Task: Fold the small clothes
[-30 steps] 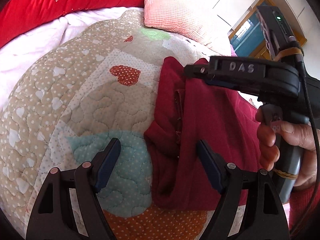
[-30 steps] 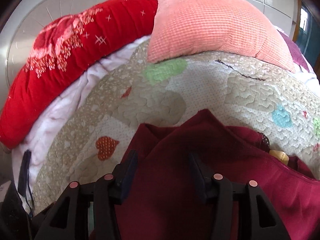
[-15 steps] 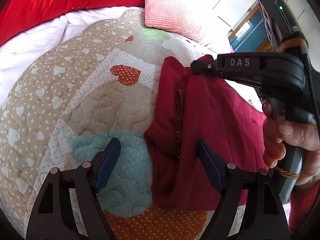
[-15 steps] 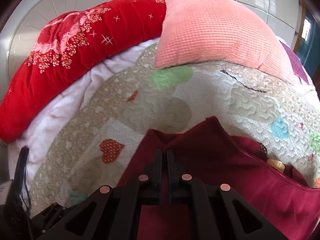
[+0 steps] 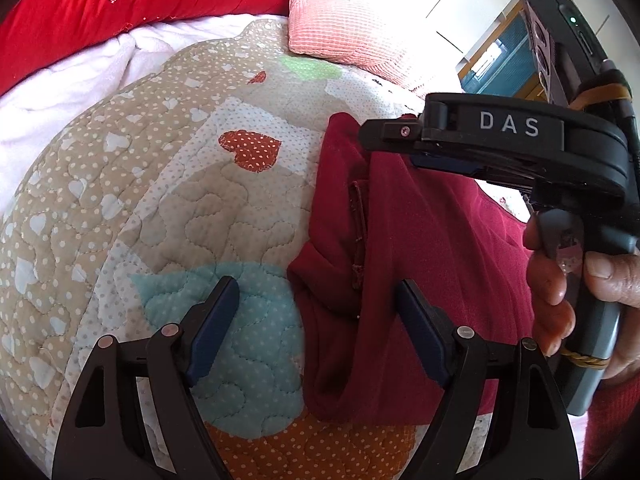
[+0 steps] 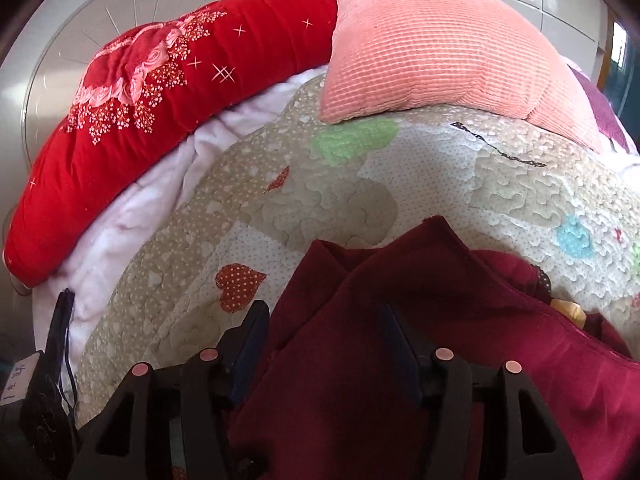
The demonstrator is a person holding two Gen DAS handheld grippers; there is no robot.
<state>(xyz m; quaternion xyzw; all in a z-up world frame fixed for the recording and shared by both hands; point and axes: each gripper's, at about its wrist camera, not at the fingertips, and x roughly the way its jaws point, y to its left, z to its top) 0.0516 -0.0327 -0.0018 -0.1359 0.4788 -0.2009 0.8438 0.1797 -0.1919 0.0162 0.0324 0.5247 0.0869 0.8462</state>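
A dark red garment [image 5: 404, 280] lies partly folded on a patchwork quilt [image 5: 168, 208]. My left gripper [image 5: 316, 316] is open just above the garment's left edge, one finger over the quilt, one over the cloth. My right gripper [image 6: 320, 340] is open, its fingers astride a raised fold of the garment [image 6: 384, 344]. In the left wrist view the right gripper [image 5: 384, 136] hovers over the garment's far end, held by a hand [image 5: 560, 280].
A pink ribbed pillow [image 6: 432, 44] and a red flowered cushion [image 6: 152, 92] lie at the head of the bed. A white blanket [image 6: 132, 224] edges the quilt. A doorway [image 5: 500, 64] shows at far right.
My right gripper closed half a second ago and has now opened again over the garment's far end. The left gripper has stayed open in place.
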